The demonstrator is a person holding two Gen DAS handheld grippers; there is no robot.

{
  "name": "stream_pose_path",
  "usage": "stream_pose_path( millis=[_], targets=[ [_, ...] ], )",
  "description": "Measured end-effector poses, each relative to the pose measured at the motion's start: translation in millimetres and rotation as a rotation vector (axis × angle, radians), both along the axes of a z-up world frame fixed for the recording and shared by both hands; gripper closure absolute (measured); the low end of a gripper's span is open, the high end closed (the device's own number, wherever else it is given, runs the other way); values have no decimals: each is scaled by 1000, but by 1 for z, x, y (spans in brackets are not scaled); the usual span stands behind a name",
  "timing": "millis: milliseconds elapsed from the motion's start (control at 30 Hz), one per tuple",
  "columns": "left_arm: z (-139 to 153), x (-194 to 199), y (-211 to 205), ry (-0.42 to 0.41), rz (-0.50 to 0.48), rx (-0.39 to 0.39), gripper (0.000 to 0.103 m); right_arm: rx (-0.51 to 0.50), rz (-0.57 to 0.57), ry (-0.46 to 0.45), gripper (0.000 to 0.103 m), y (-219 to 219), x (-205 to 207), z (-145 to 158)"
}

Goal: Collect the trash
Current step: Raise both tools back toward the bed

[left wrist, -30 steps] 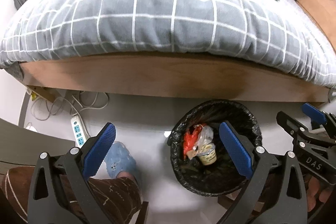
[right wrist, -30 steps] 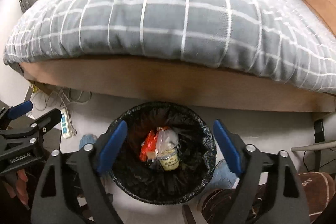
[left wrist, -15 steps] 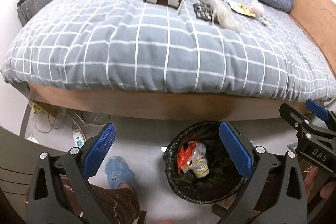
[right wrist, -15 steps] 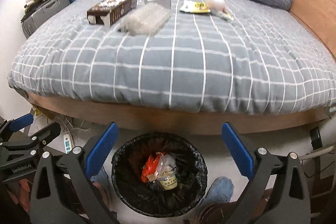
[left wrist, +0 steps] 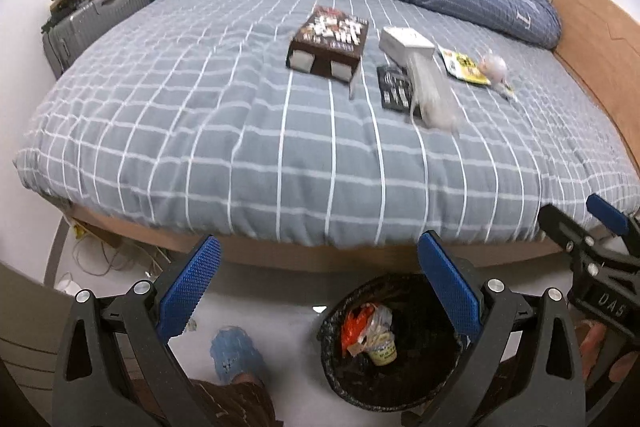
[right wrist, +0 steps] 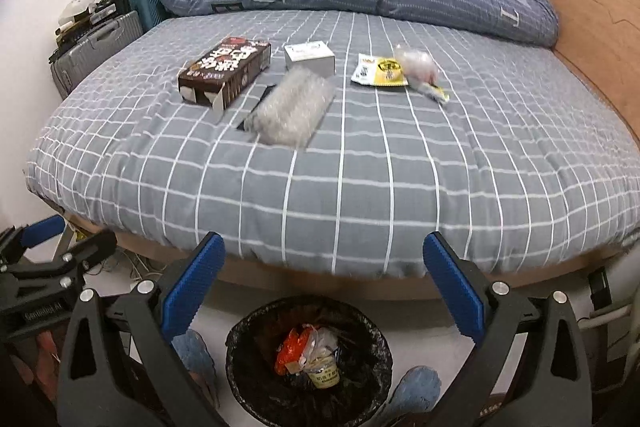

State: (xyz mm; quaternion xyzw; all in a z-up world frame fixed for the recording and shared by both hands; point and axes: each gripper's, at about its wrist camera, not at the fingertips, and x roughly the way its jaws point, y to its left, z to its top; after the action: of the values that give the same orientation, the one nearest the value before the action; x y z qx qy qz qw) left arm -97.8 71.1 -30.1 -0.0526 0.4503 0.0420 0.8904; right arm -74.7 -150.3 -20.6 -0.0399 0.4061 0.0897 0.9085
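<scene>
1. Our right gripper (right wrist: 320, 283) has its blue ribbed pads spread wide with nothing between them. Our left gripper (left wrist: 318, 283) is likewise wide open and empty.
2. Directly below and between the right gripper's jaws stands the bin (right wrist: 240, 375), round and lined with a crinkled black bag. An orange wrapper, some clear film and a small tub already lie in it.
3. Ahead of both grippers, past the wooden bed frame, is the bed (right wrist: 360, 195), a soft grey quilt with a white grid. Anything we press there will probably sink into it.
4. The remaining trash lies well ahead, near the middle of the quilt:
   - The brown carton (right wrist: 226, 71), ahead and to the left, is stiff card with an open flap. It looks light, and we would pinch it across its narrow width.
   - The bubble-wrap sheet (right wrist: 294, 109) is straight ahead. It is soft, springy and probably slippery, so we would gather a bunched edge.
   - The white box (right wrist: 310, 57), just beyond it, is small and rigid. It should take a grip on its flat sides.
   - The yellow packet (right wrist: 378, 71) and the crumpled clear wrapper (right wrist: 416, 65) lie ahead to the right. Both look flimsy and thin, so we would nip a raised corner.
</scene>
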Motion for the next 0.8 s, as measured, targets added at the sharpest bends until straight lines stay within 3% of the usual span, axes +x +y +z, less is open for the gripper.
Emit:
stream_pose_path(
  millis=[367,800],
  targets=[
    [20,72,11,-27,3,19,6,12,-6,-15,8,3,57,16],
    [1,171,9,-1,-34,31,6,26,20,31,8,26,138,-3]
  ],
)
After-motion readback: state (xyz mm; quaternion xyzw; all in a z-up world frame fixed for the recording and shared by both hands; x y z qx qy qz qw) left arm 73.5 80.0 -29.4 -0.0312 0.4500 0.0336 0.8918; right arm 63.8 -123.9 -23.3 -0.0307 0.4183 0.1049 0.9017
